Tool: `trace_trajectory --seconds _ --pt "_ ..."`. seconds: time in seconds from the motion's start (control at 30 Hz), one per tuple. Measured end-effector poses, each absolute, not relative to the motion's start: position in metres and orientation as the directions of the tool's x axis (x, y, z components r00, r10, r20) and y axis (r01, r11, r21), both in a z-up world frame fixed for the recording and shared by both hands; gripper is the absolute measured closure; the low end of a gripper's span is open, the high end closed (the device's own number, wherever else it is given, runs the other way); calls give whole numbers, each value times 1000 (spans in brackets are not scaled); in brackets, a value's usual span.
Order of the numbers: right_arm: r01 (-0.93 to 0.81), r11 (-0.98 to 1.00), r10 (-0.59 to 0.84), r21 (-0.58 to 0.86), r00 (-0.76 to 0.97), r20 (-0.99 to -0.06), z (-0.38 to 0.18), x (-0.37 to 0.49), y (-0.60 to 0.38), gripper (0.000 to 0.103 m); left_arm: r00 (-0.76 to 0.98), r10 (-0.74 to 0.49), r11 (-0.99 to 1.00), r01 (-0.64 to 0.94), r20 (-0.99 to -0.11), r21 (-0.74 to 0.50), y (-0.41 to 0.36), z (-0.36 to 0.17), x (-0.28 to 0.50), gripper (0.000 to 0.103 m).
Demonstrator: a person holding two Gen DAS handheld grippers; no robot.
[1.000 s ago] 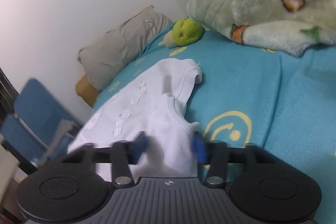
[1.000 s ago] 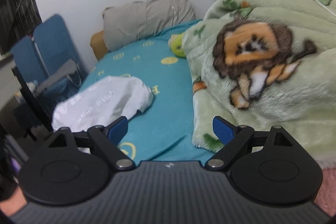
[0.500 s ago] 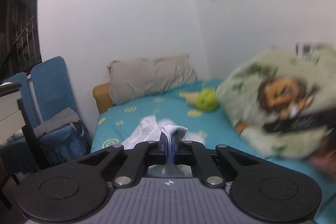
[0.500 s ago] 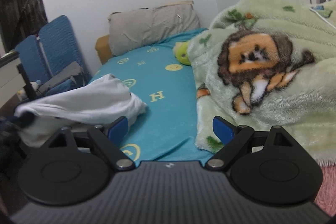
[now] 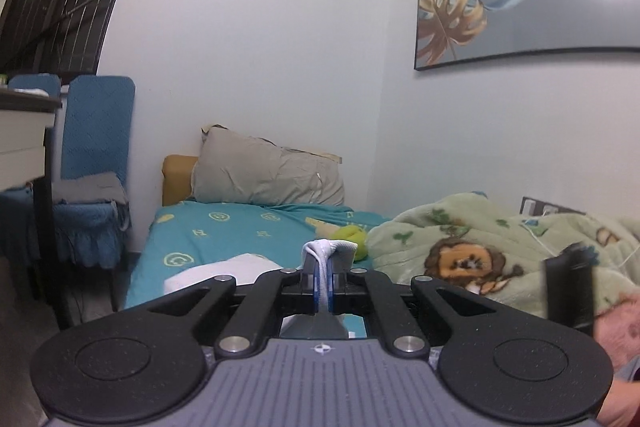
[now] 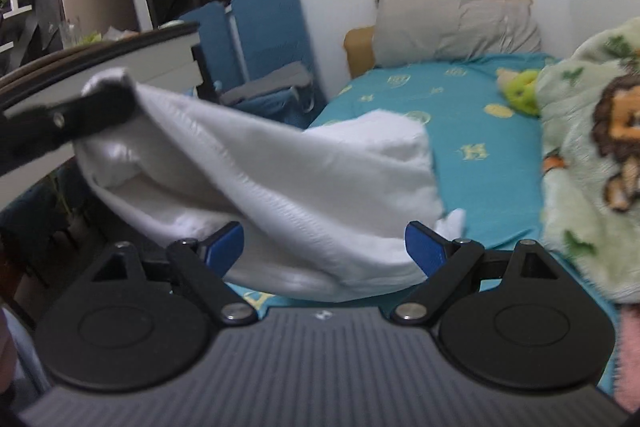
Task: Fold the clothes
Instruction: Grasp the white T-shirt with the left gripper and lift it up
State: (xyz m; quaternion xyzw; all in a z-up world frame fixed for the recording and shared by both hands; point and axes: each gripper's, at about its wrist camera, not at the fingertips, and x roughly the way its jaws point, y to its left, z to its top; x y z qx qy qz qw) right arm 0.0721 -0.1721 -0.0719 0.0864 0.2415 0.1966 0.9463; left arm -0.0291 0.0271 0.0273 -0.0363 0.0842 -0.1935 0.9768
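Raised since earlier: left hand-held gripper clamping white garment.

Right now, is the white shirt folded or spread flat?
Neither: the white shirt hangs bunched, one edge pinched in the left hand-held gripper, the rest trailing onto the bed.

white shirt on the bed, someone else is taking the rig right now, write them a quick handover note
Left gripper: shut on one edge of the white shirt, which is lifted off the teal bed on that side.
Right gripper: jaws wide open, empty, with the shirt's low hanging part just ahead of them.
The shirt's far end rests on the bed, beside the lion blanket.
Done: one edge picked up. No fold made.
Left: grip a second edge with the right, spread, fold.
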Motion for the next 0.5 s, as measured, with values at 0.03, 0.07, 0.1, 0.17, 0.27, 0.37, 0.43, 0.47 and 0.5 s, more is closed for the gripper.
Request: trace_trajectory --seconds 0.03,0.07,0.1,0.17,0.27,0.37,0.43,0.47,0.5 --pt "-332 901 426 278 795 -431 -75 79 -170 14 911 -383 923 370 -154 -106 28 26 -28 99" --pt "-333 895 438 298 784 -439 -78 85 -167 14 912 -378 925 364 -159 -108 27 23 -26 99" --pt "-309 897 430 317 781 -453 -82 92 -166 14 912 -372 927 357 -170 -114 25 21 -24 99" --pt "-241 900 404 363 775 -487 -92 105 -169 14 912 -355 934 335 -204 -126 26 15 -18 99" --pt "-101 903 327 417 793 -514 -100 116 -190 14 920 -314 948 289 -234 -136 29 11 -11 99" --pt "8 894 232 448 847 -478 -96 108 -214 14 921 -290 955 261 -261 -139 31 8 -6 99" --pt "79 879 164 470 876 -453 -92 102 -230 14 916 -291 955 264 -275 -132 31 7 -4 99" --pt "113 869 129 482 888 -442 -91 99 -238 13 914 -293 955 266 -282 -128 30 6 -3 99" --pt "124 862 116 491 895 -431 -90 98 -242 13 912 -300 953 276 -280 -123 29 5 -4 99"
